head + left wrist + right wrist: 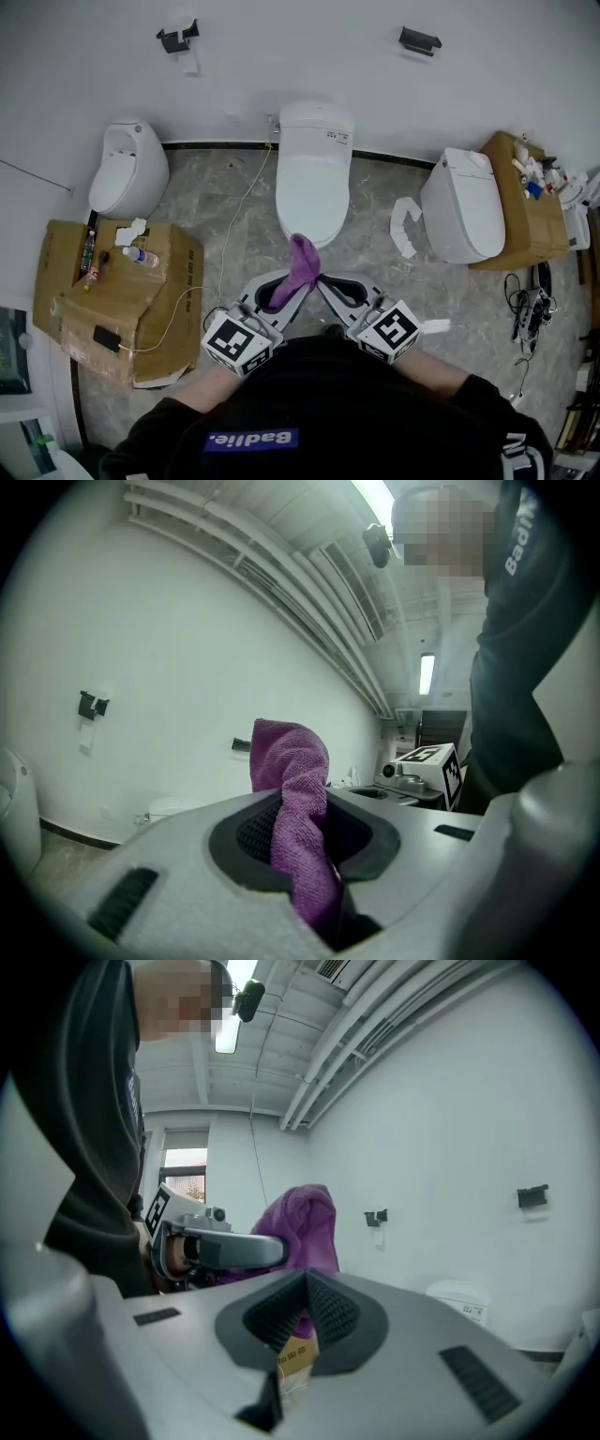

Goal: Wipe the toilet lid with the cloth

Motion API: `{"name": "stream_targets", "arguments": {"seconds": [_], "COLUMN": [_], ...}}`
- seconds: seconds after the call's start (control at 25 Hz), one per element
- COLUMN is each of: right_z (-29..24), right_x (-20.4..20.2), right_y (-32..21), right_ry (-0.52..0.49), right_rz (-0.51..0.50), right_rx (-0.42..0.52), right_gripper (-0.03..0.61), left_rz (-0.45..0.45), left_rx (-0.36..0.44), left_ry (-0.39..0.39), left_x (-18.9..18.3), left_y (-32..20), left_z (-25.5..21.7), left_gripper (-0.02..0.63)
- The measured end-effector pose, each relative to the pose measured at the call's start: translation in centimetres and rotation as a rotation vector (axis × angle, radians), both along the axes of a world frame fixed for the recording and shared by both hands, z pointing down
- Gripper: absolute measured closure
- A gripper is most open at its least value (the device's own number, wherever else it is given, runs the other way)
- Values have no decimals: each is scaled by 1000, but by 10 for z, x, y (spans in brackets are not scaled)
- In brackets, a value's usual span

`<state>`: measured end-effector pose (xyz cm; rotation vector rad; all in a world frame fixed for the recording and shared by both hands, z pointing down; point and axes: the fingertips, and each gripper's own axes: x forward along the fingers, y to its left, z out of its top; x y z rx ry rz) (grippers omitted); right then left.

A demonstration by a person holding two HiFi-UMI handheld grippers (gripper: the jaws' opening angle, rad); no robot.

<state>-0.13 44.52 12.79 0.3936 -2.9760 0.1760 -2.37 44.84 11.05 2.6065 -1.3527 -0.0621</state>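
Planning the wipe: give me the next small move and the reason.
Probably lower the left gripper forward until the purple cloth meets the toilet lid: its jaws are shut on the cloth, held up short of the closed lid. The right gripper's jaws pinch a yellowish tag.

Cloth (pixel 302 262), centre: purple, nubby looped pile, matt.
Toilet lid (pixel 314 187), upper centre: white, smooth, glossy.
Left gripper (pixel 298 832) and right gripper (pixel 302 1309): matt pale-grey plastic shells, black ribbed pads.
Cardboard box (pixel 122 300), lower left: brown, matt.
Floor (pixel 225 211): marbled grey, faint sheen.
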Motion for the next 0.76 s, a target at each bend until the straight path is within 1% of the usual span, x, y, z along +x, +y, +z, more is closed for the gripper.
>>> {"name": "stream_targets", "arguments": {"seconds": [0.28, 0.48, 0.76], "right_z": [-3, 0, -2], "right_x": [1, 3, 7], "right_y": [5, 8, 13], "right_ry": [-11, -3, -7], "right_rz": [-7, 2, 8], "right_rx": [14, -5, -7], "right_gripper": [551, 551, 551], "left_rz": [2, 3, 8], "left_rx": [11, 11, 3], "left_ry": [-14, -13, -10], "left_x": [4, 5, 10], "left_y": [6, 8, 14], "left_z": [-1, -1, -2], "left_gripper": [532, 532, 532]}}
